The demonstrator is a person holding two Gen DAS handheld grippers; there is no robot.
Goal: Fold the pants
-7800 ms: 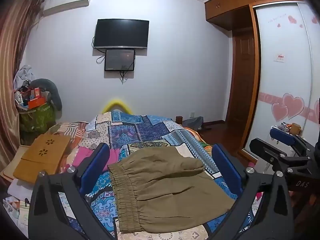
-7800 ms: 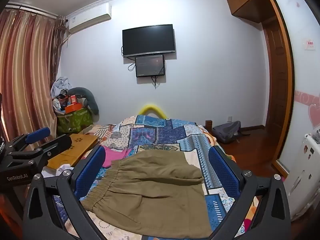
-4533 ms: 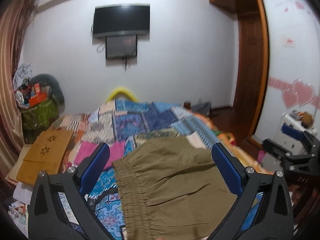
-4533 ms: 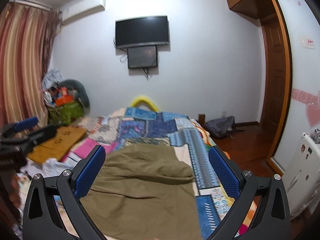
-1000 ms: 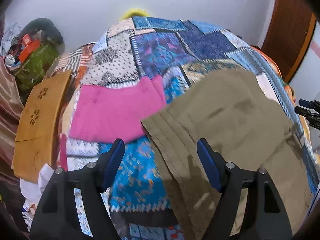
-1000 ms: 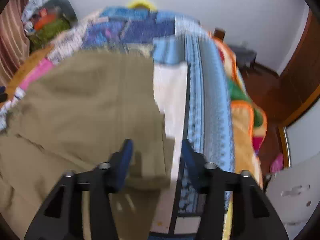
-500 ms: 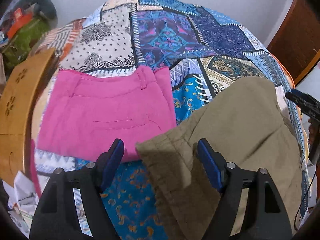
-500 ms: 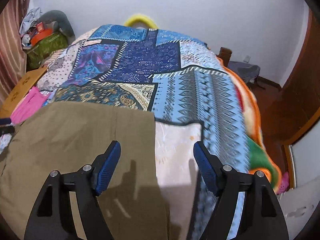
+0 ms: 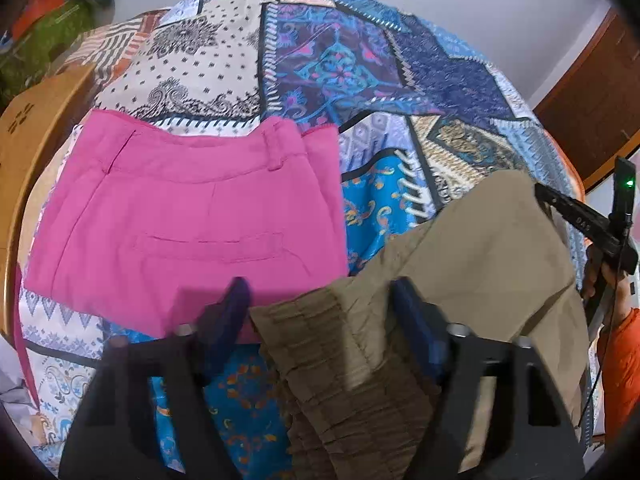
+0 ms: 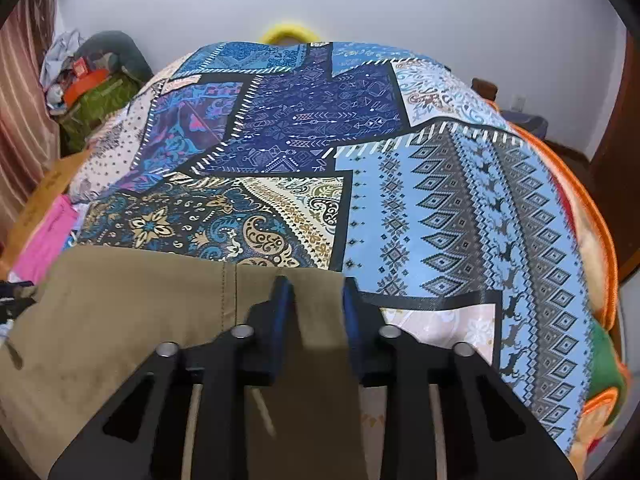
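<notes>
Folded olive-khaki pants (image 9: 472,264) lie on the patchwork bedspread (image 9: 332,60). My left gripper (image 9: 320,304) straddles the elastic waistband corner (image 9: 320,332), its jaws partly closed with a wide gap between them. In the right wrist view the same pants (image 10: 120,320) fill the lower left. My right gripper (image 10: 314,288) has its jaws narrowed around the pants' far right corner (image 10: 316,292), with cloth between the blue pads. The right gripper also shows at the right edge of the left wrist view (image 9: 588,224).
Folded pink pants (image 9: 188,216) lie on the bed left of the khaki pair. A wooden board (image 9: 28,128) leans at the bed's left side. Clutter and a green bag (image 10: 96,100) sit at the far left. The bed's orange edge (image 10: 592,216) drops off to the right.
Both grippers have dropped to the pants' far edge and narrowed their jaws. The right one has closed far more, now around the cloth corner. The left one has moved onto the waistband corner.
</notes>
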